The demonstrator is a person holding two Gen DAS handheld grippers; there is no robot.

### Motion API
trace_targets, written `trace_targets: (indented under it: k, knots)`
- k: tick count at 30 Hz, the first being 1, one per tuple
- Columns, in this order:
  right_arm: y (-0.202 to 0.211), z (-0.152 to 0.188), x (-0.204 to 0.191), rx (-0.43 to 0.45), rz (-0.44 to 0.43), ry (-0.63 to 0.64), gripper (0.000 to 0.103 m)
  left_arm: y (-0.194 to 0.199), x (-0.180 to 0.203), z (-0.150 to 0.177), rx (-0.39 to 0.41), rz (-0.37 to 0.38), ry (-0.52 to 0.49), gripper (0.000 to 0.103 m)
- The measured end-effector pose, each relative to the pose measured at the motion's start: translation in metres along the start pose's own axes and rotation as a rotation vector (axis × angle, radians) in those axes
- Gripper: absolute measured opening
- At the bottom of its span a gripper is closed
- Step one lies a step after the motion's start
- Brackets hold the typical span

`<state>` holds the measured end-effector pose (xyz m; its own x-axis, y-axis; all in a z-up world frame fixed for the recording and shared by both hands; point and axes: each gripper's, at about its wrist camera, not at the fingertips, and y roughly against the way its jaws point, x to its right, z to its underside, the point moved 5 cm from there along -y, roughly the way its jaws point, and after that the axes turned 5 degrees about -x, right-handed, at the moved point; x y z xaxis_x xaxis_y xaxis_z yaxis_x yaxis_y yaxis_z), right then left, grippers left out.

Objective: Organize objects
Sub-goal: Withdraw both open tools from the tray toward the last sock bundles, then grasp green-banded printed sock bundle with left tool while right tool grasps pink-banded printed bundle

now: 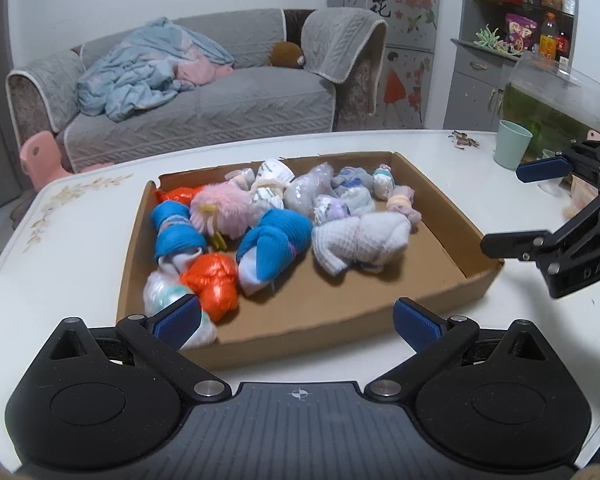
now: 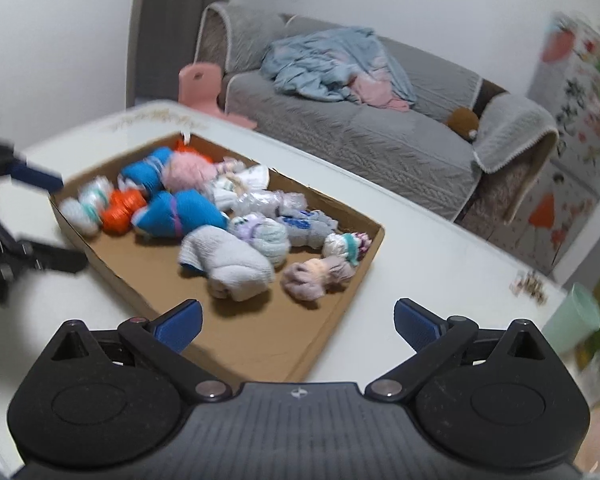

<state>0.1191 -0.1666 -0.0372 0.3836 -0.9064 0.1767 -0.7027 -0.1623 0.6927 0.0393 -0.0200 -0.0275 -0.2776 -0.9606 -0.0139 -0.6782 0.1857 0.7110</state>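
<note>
Brown corrugated cardboard forms the shallow open tray [image 1: 440, 216] on the white table [image 1: 80, 220], low-walled so the soft rolled sock bundles [image 1: 360, 240] stay corralled yet reachable. They crowd its far and left parts; the near right floor is bare. The left gripper [image 1: 296, 320] and right gripper [image 2: 296, 320] both gape empty near the tray, probably ready for a pick.

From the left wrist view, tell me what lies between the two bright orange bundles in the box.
In the left wrist view, a blue sock bundle lies between the far orange bundle and the near one.
</note>
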Motion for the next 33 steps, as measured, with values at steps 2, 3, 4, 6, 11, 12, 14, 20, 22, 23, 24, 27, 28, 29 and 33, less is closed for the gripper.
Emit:
trace_targets:
  k: [2, 3, 4, 6, 11, 12, 14, 20, 22, 23, 24, 27, 28, 29, 33]
  knots:
    - [0.008, 0.006, -0.004, 0.016, 0.009, -0.055, 0.102, 0.006, 0.002, 0.011, 0.018, 0.004, 0.001, 0.103]
    - [0.012, 0.01, -0.006, 0.019, 0.006, -0.083, 0.102, 0.009, 0.004, 0.016, 0.031, 0.011, -0.004, 0.103]
    - [0.015, 0.013, -0.009, 0.026, 0.0, -0.107, 0.102, 0.011, 0.006, 0.022, 0.042, 0.009, -0.014, 0.103]
    - [0.022, 0.021, -0.014, 0.029, -0.014, -0.154, 0.102, 0.014, 0.011, 0.036, 0.064, 0.0, -0.036, 0.103]
    - [0.03, 0.037, -0.028, 0.024, -0.035, -0.258, 0.102, 0.017, 0.026, 0.063, 0.088, 0.02, -0.097, 0.103]
    - [0.029, 0.041, -0.031, 0.017, -0.041, -0.279, 0.102, 0.018, 0.03, 0.068, 0.094, 0.022, -0.121, 0.103]
    - [0.029, 0.048, -0.035, 0.0, -0.04, -0.317, 0.102, 0.018, 0.038, 0.072, 0.112, 0.014, -0.172, 0.103]
    - [0.031, 0.063, -0.037, -0.03, -0.045, -0.389, 0.102, 0.009, 0.055, 0.078, 0.11, 0.023, -0.243, 0.103]
    - [0.031, 0.067, -0.034, -0.035, -0.049, -0.41, 0.102, 0.003, 0.061, 0.079, 0.1, 0.025, -0.26, 0.103]
    - [0.032, 0.068, -0.032, -0.035, -0.048, -0.419, 0.102, 0.001, 0.064, 0.079, 0.095, 0.027, -0.27, 0.103]
    - [0.032, 0.069, -0.03, -0.036, -0.045, -0.426, 0.102, -0.001, 0.067, 0.08, 0.094, 0.029, -0.279, 0.103]
    - [0.032, 0.072, -0.024, -0.035, -0.041, -0.443, 0.102, -0.008, 0.073, 0.08, 0.083, 0.049, -0.295, 0.103]
    - [0.031, 0.073, -0.023, -0.037, -0.037, -0.447, 0.102, -0.01, 0.075, 0.08, 0.08, 0.054, -0.301, 0.103]
    - [0.031, 0.073, -0.021, -0.037, -0.034, -0.447, 0.102, -0.011, 0.076, 0.081, 0.079, 0.058, -0.306, 0.103]
    - [0.03, 0.076, -0.017, -0.041, -0.026, -0.456, 0.102, -0.018, 0.082, 0.081, 0.069, 0.079, -0.32, 0.102]
